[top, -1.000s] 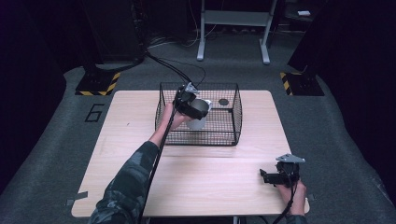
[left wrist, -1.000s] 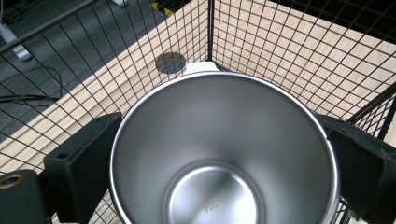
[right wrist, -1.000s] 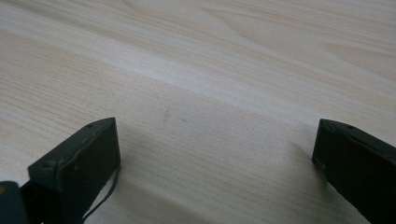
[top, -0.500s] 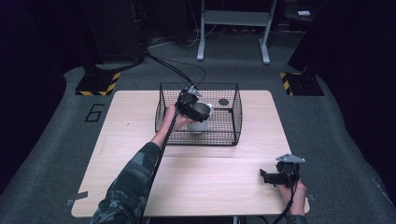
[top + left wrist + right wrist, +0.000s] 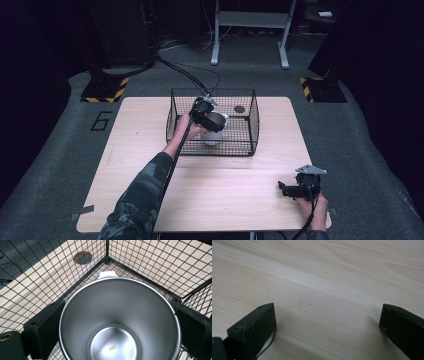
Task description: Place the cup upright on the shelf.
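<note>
So, the left gripper [image 5: 117, 322] hugs a shiny metal cup [image 5: 119, 320], one black jaw pressed on each side of the rim. In the left gripper view the cup's bottom edge is cut off by the frame, and its outside wall can't be seen, just the smooth, round inside w/ a tiny "304" stamped on the flat bottom. A small white tab [image 5: 108, 274] pokes out behind the rim; can't tell what it is.

The cup sits inside a black wire basket [image 5: 250, 125], near the middle. From the high view the left gripper [image 5: 216, 121] covers most of the cup [image 5: 214, 136], so only a pale bit shows below it. The basket is a box of thin crossed wires, see-through. Through the wires there's a dark round hole [image 5: 239, 109] in the table.

The right gripper [image 5: 327, 325] is open, jaws wide apart w/ nothing between them, resting low over bare wood. Its jaws are blocky and matte black, tips cut off at the bottom. In the high view it [image 5: 287, 190] sits at the near right corner, well apart from the basket.

The table [image 5: 140, 130] is light wood w/ wavy grain lines.
</note>
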Demonstrator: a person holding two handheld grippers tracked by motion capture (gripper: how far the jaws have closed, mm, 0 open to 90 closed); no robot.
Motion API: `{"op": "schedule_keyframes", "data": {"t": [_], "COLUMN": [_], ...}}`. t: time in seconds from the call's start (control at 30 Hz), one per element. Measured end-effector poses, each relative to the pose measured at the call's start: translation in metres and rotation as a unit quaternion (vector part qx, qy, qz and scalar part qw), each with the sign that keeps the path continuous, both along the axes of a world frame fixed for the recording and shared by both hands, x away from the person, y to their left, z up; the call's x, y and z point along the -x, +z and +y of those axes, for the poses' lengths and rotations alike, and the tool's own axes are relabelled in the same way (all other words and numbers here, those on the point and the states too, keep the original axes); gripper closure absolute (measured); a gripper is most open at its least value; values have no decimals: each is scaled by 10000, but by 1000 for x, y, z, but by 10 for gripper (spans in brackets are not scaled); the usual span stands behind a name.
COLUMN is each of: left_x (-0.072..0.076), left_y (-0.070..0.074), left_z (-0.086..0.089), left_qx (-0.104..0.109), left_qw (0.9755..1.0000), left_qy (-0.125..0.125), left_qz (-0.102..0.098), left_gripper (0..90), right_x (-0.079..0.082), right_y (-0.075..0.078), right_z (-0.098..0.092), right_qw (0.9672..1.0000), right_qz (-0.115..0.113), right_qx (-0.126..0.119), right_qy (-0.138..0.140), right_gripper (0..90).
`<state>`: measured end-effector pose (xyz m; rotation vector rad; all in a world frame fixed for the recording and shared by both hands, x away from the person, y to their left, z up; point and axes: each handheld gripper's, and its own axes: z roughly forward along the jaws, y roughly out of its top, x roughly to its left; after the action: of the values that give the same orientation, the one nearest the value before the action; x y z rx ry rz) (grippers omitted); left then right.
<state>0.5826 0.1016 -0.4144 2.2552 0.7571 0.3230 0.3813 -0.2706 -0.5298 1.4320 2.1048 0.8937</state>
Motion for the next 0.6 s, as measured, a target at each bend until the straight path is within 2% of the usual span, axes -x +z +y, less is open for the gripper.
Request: {"op": "schedule_keyframes", "data": {"t": [0.6], "left_x": [-3], "left_y": [-7], "left_z": [-2], "left_qx": [-211], "left_qw": [9995], "left_qy": [-67], "left_qz": [215], "left_gripper": [59], "right_x": [0], "right_y": [0], "right_z": [0], "right_qw": [10000], "right_qz": [-10], "right_qx": [8], "right_qy": [11], "right_gripper": [5]}}
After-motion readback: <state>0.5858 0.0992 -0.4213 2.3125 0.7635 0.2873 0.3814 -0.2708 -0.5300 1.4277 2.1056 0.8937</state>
